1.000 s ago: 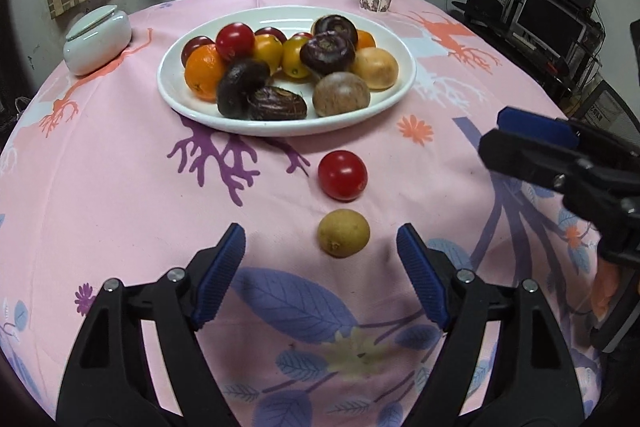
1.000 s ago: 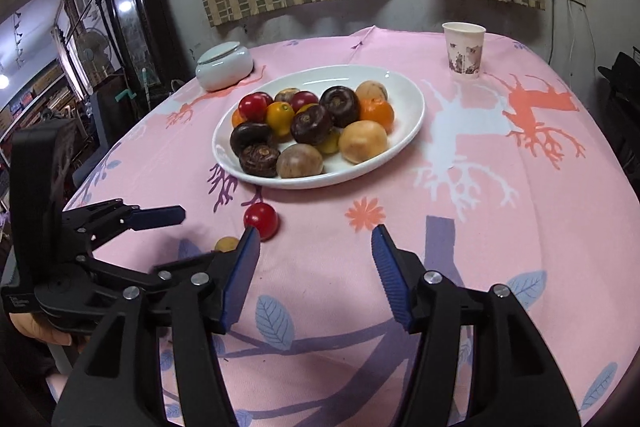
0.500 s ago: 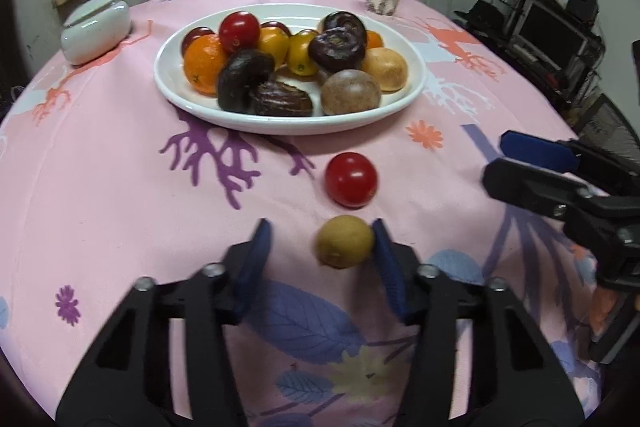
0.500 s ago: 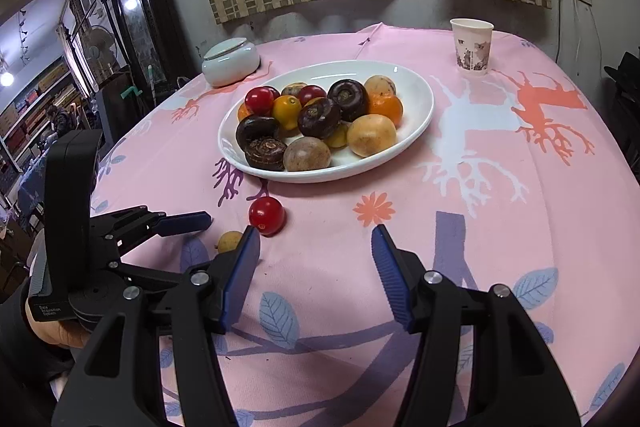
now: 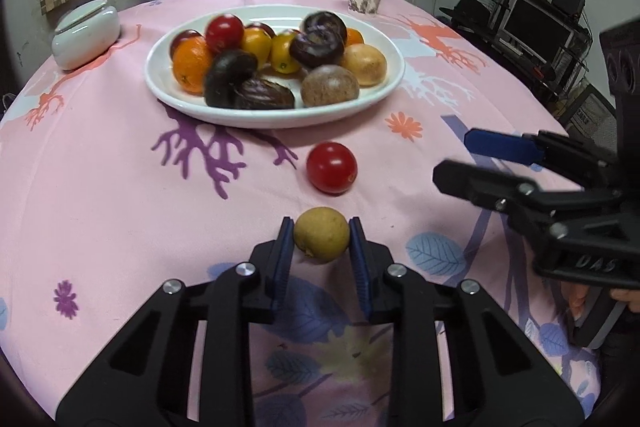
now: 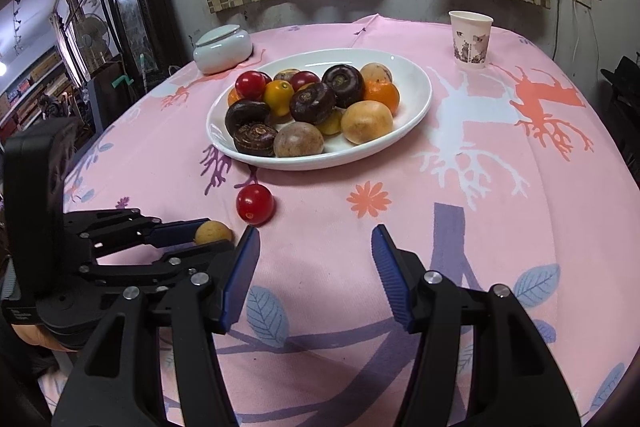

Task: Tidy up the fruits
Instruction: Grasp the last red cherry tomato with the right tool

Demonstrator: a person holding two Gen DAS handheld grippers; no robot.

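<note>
**Left fingers clamped on a small round fruit**

The left gripper (image 5: 322, 241) had just closed its ribbed blue fingers (image 5: 283, 259) on the matte tan fruit (image 5: 322, 234), apparently still on the pink cloth-covered worktop (image 5: 100, 195), near the glossy red tomato (image 5: 331, 167). The right gripper (image 6: 314, 267) hung released, empty.

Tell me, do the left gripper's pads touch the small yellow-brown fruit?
Touching. In the left wrist view both blue pads press against the sides of the yellow-brown fruit.

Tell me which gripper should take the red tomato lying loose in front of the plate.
Right, probably. The right gripper is open and empty, with the red tomato just ahead of its fingers. The left gripper is already shut on the small yellow-brown fruit.
</note>
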